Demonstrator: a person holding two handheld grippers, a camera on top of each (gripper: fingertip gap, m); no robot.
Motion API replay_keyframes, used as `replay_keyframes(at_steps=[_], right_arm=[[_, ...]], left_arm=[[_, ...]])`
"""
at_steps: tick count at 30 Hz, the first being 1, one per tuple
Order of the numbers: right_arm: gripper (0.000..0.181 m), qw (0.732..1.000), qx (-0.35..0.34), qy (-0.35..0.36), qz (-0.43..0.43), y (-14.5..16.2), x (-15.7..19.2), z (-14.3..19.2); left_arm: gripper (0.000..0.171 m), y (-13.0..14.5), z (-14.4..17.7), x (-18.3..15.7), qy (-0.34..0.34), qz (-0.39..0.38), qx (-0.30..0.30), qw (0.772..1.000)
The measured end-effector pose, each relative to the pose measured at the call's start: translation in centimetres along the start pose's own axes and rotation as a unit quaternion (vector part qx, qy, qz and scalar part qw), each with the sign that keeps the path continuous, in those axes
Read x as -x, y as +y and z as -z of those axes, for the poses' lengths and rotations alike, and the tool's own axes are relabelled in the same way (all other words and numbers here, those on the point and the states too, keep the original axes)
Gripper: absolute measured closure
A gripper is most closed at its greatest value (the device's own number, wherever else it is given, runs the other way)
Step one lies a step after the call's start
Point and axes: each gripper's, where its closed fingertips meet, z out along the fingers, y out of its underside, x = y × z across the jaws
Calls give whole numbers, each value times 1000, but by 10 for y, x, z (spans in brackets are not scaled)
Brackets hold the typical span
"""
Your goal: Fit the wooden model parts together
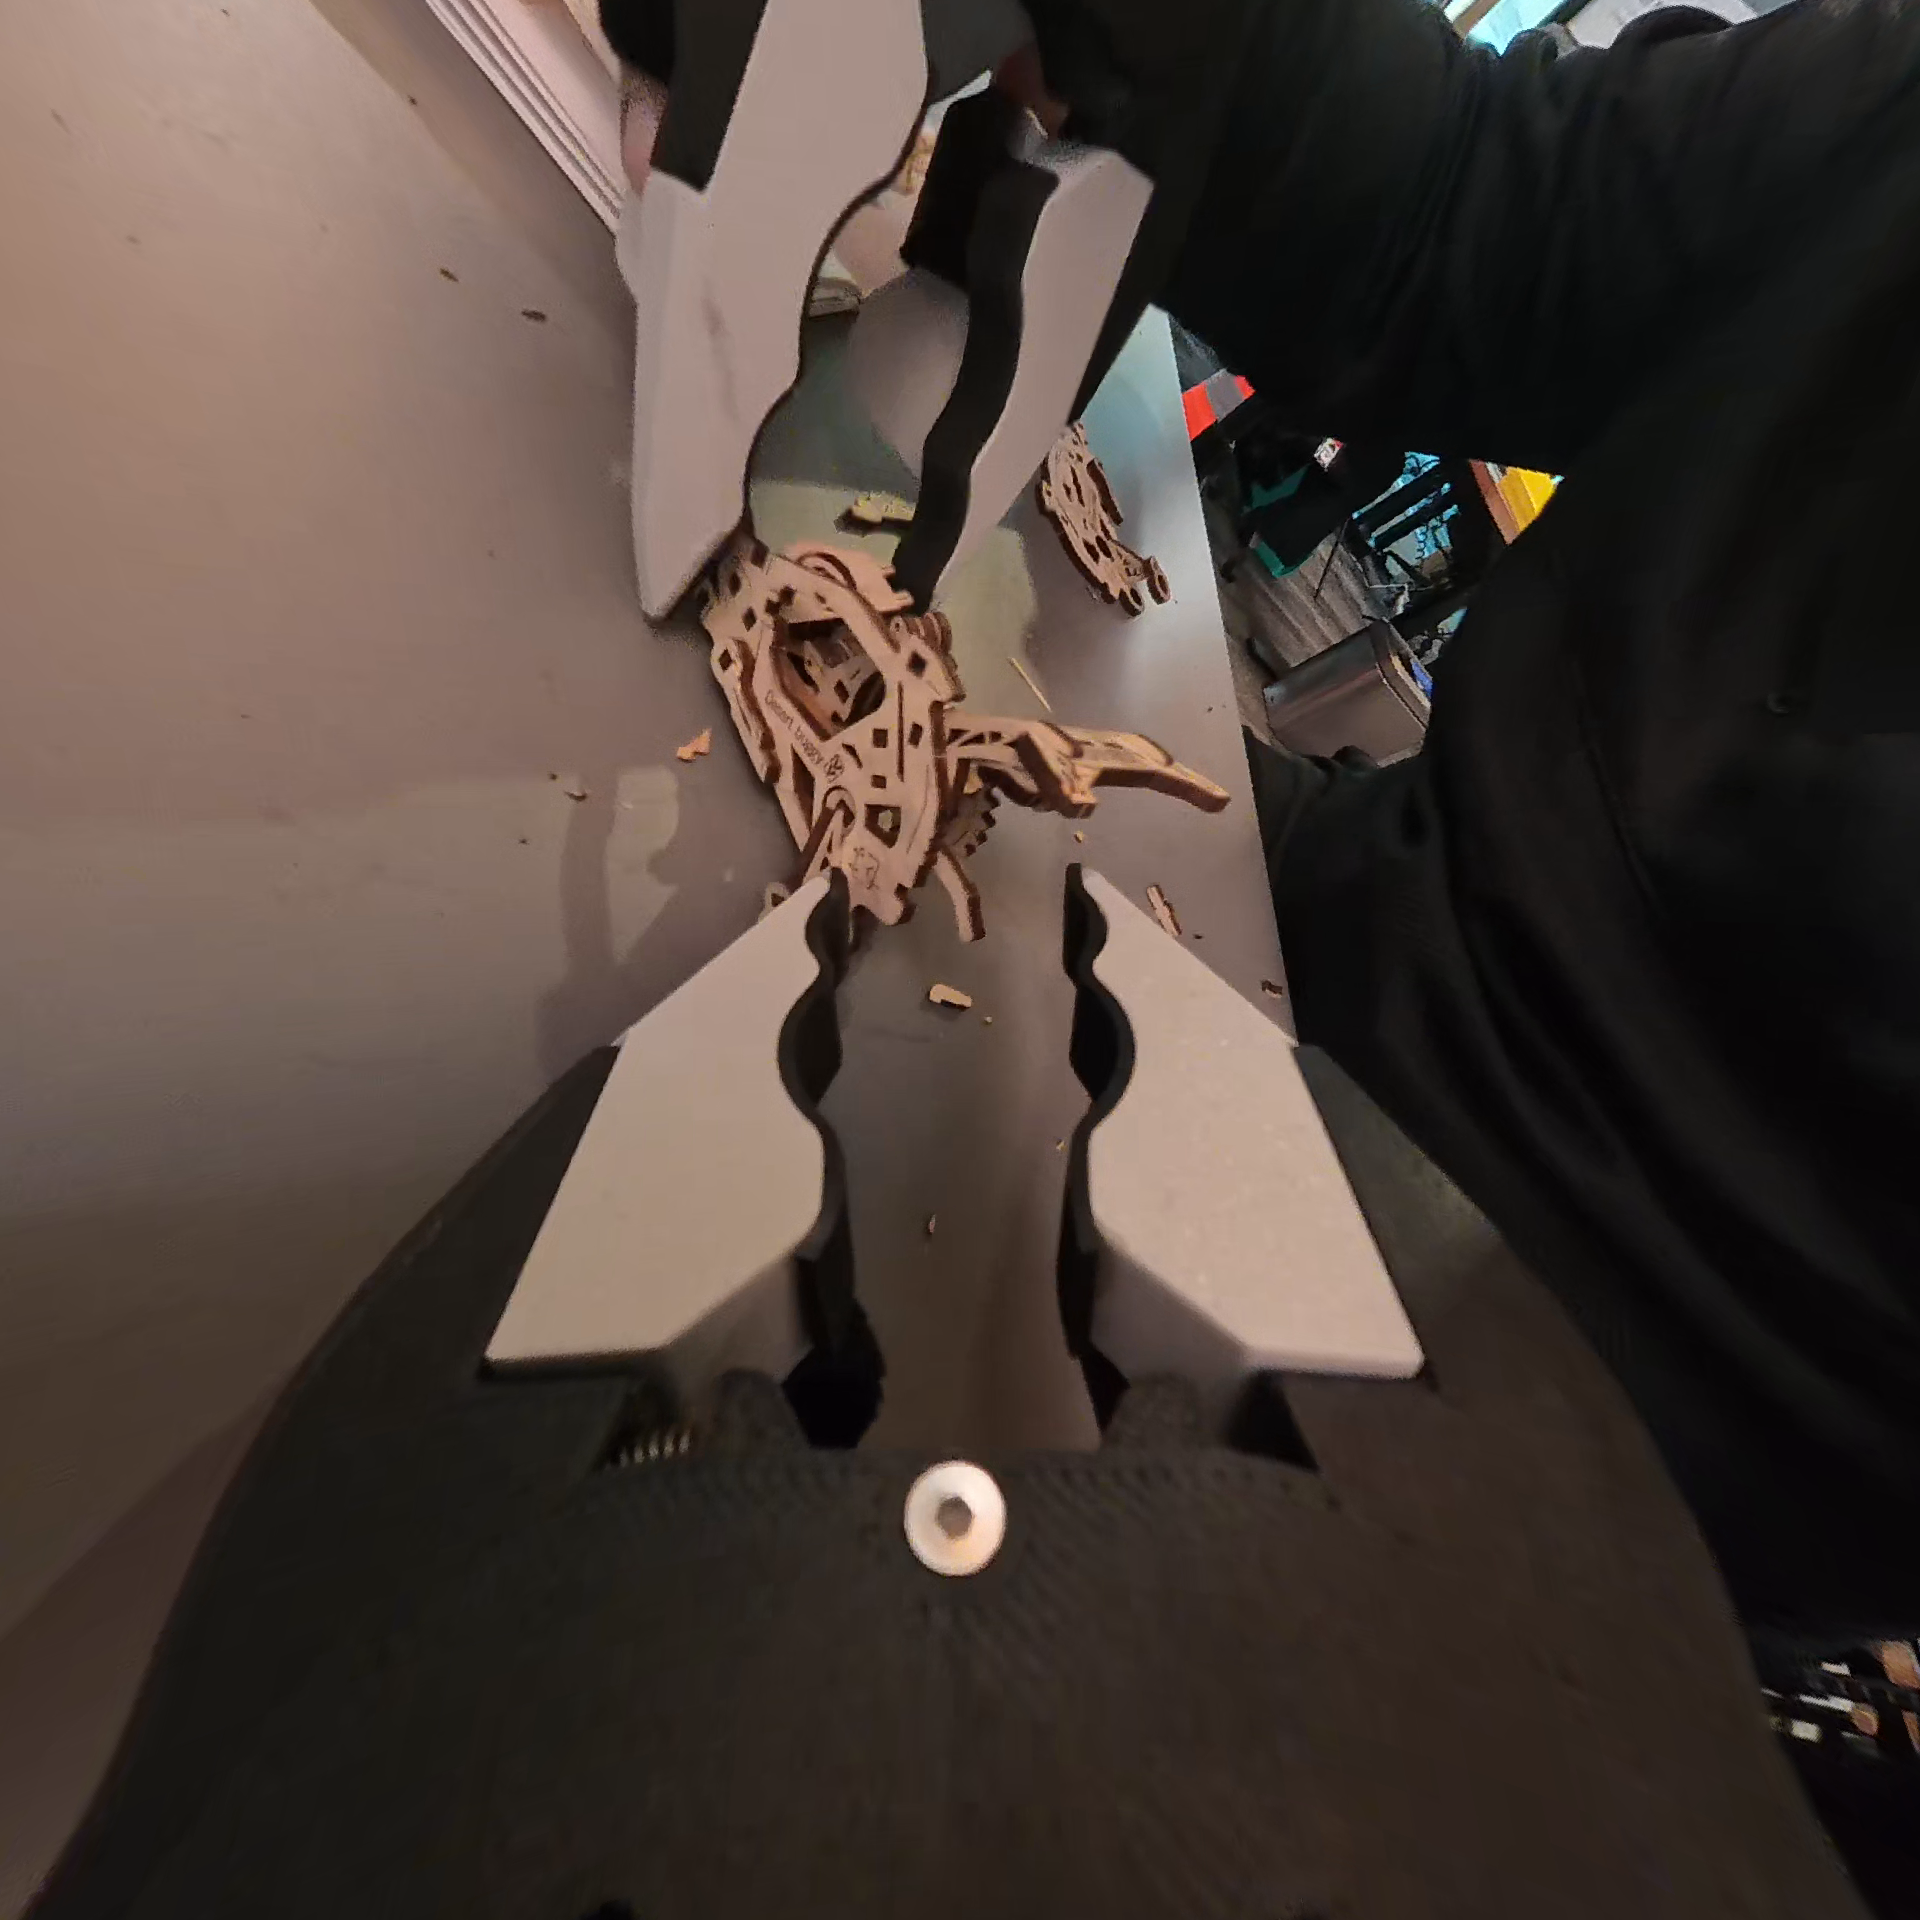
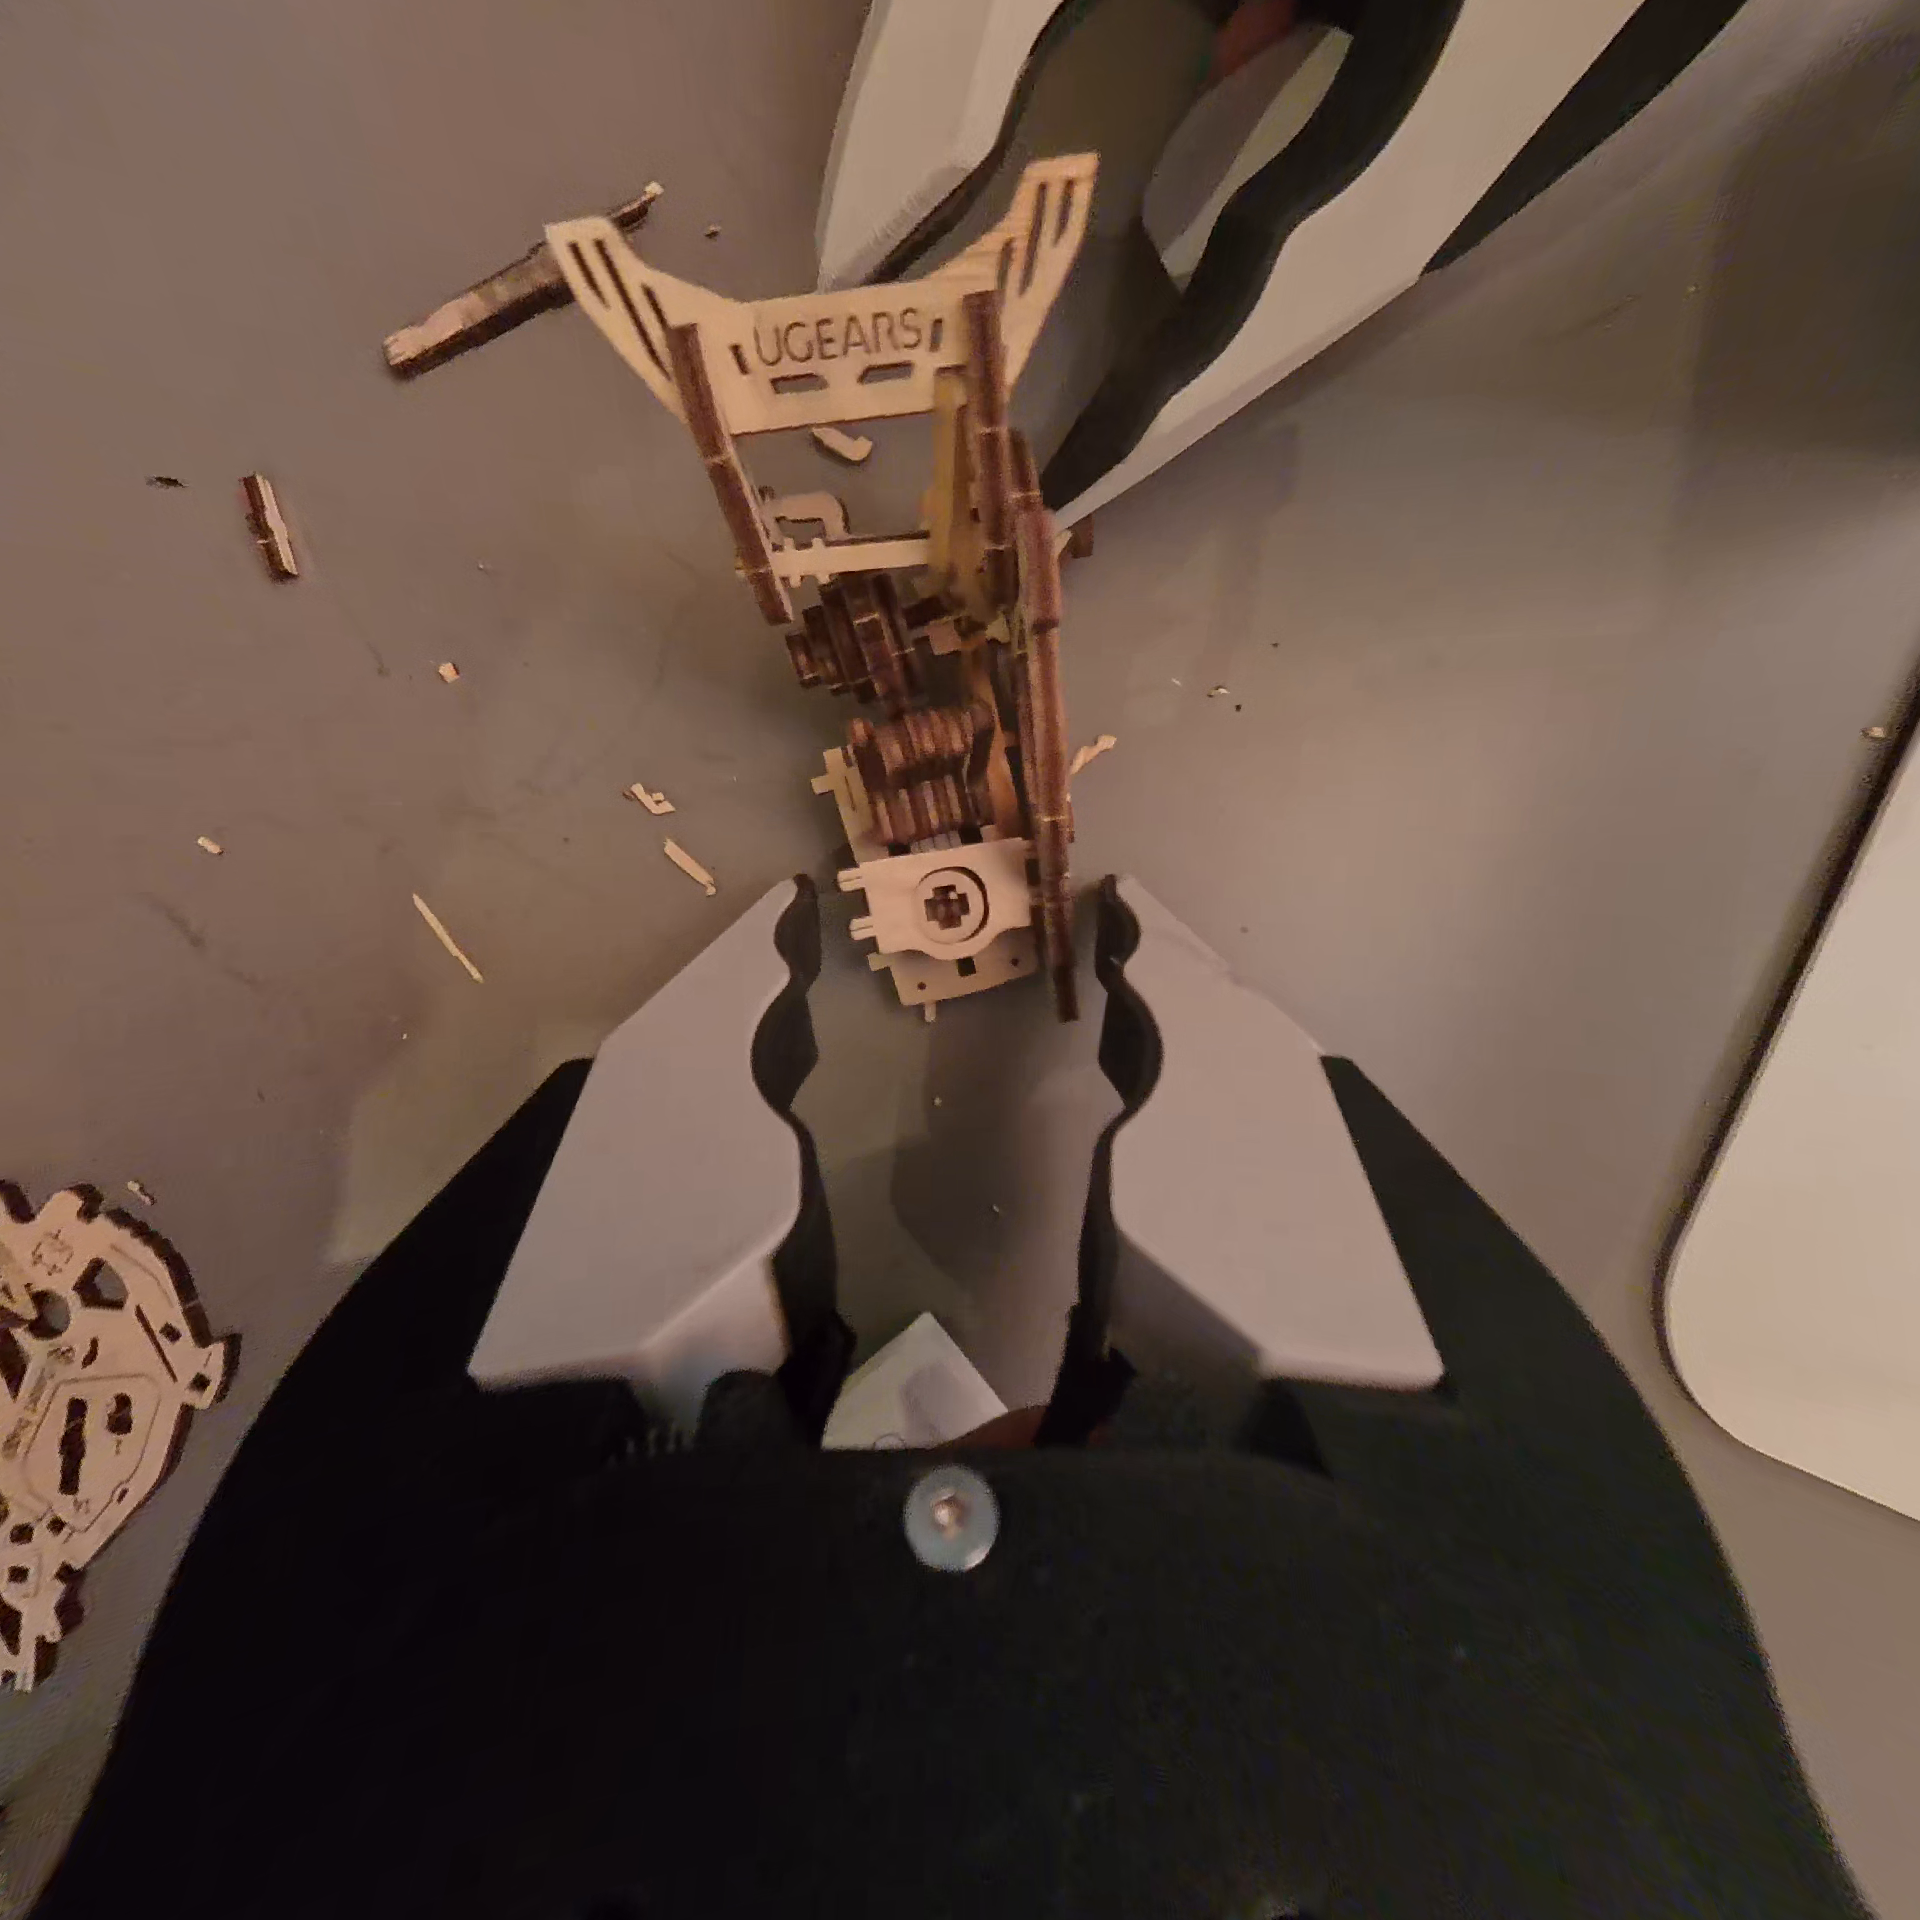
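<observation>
Wooden model on grey table, left claw agape, empty, right claw agape around model end

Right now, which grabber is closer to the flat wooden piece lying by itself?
Probably the right. The flat wooden piece lies beside the right gripper, off to its left. The left gripper sits at the wooden model's near end, with the piece beyond the model.

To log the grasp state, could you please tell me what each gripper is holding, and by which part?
Nothing is clamped. The right gripper stands open astride the hub end of the wooden model; the left gripper is open at its other end.
</observation>
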Motion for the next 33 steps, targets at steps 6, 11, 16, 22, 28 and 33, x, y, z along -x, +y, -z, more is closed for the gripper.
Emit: replay_keyframes(at_steps=[6, 11, 16, 22, 28, 33], right_arm=[[141, 1000, 6, -24, -1, -1, 1, -1], [140, 999, 17, -27, -2, 0, 1, -1], [140, 1000, 15, -21, 3, 1, 0, -2], [143, 1000, -11, -22, -13, 1, -2, 0], [144, 997, -33, -51, -47, 0, -3, 2], [144, 993, -42, -83, -79, -1, -2, 3]], left_arm=[[136, -1, -1, 2, 10, 9, 6, 1000], [139, -1, -1, 2, 17, 18, 9, 1000], [140, -2, -1, 2, 27, 28, 9, 999], [122, -6, 6, 0, 9, 4, -21, 1000], [115, -9, 6, 1, -13, -6, -36, 999], [111, -10, 6, 0, -15, -8, -40, 999]])
